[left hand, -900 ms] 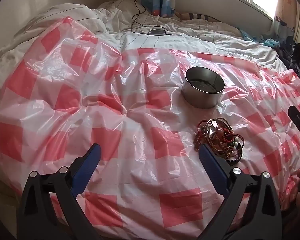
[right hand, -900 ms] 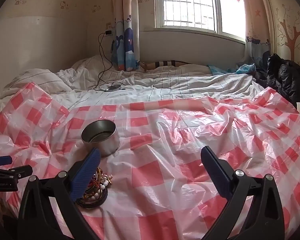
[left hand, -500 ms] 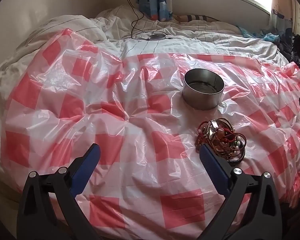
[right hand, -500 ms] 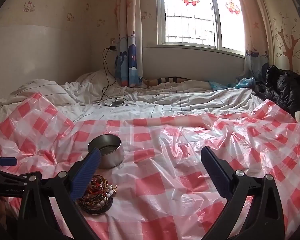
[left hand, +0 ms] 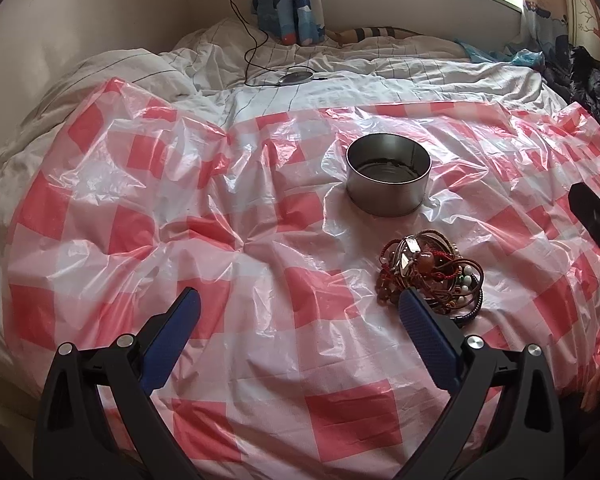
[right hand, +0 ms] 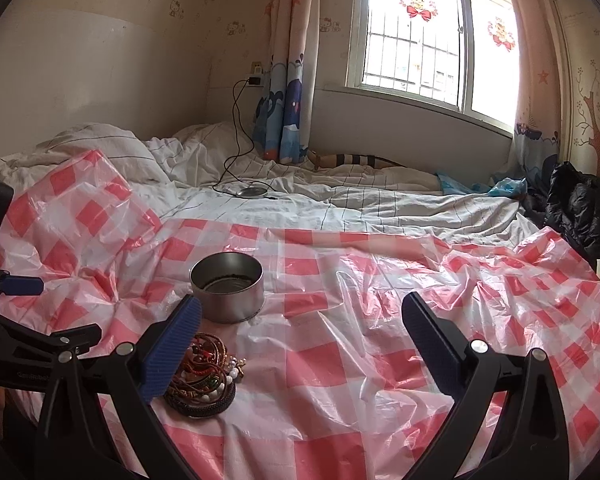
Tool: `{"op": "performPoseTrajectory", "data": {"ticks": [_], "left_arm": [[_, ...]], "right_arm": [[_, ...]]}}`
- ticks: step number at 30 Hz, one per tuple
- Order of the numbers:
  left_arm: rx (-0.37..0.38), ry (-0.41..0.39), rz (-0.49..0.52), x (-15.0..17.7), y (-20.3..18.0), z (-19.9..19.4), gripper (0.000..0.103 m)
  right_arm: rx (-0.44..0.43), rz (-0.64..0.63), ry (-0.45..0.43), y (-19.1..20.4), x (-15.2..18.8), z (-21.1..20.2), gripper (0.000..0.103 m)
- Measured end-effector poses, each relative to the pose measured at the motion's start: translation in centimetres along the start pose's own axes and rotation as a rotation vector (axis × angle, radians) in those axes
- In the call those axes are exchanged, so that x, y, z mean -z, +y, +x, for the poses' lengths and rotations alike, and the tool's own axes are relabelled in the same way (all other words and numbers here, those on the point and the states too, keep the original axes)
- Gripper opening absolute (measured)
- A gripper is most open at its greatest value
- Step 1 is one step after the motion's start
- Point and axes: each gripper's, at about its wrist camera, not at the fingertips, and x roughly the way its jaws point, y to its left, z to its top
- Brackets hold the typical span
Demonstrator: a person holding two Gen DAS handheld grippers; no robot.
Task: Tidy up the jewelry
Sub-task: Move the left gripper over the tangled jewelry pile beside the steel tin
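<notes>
A tangled pile of bracelets and bead strings (left hand: 432, 276) lies on a red-and-white checked plastic sheet (left hand: 180, 208). It also shows in the right wrist view (right hand: 204, 376). A round metal tin (left hand: 388, 178), open at the top, stands just behind the pile, and appears in the right wrist view (right hand: 228, 286) too. My left gripper (left hand: 300, 328) is open and empty, its right finger just in front of the pile. My right gripper (right hand: 300, 332) is open and empty, its left finger over the pile's near left edge.
The sheet covers a bed with a rumpled white duvet (right hand: 340, 200). A charging cable and a round puck (right hand: 252, 192) lie at the back. A black jacket (right hand: 580, 200) lies at the far right. A window and curtains stand behind.
Both grippers have pulled back and tilted up a little, so more of the bed and wall shows. The pile and the tin have not moved. Both stay open.
</notes>
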Motion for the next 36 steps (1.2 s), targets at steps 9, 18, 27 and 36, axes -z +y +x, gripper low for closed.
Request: {"op": "performPoseTrajectory", "data": {"ticks": [9, 18, 27, 36], "left_arm": [[0.027, -0.011, 0.005, 0.0, -0.2, -0.2, 0.095], [0.23, 0.127, -0.096, -0.9, 0.7, 3.6, 0.095], [0.22, 0.149, -0.206, -0.2, 3.0, 4.9, 0.095], [0.347, 0.112, -0.046, -0.9, -0.2, 4.3, 0.095]], "right_arm": [[-0.022, -0.015, 0.019, 0.3, 0.2, 0.4, 0.096], [-0.055, -0.03, 0.125, 0.7, 0.6, 2.7, 0.096], [-0.18, -0.085, 0.247, 2.5, 1.6, 4.9, 0.096], [-0.094, 0.035, 0.287, -0.1, 1.6, 6.1, 0.096]]}}
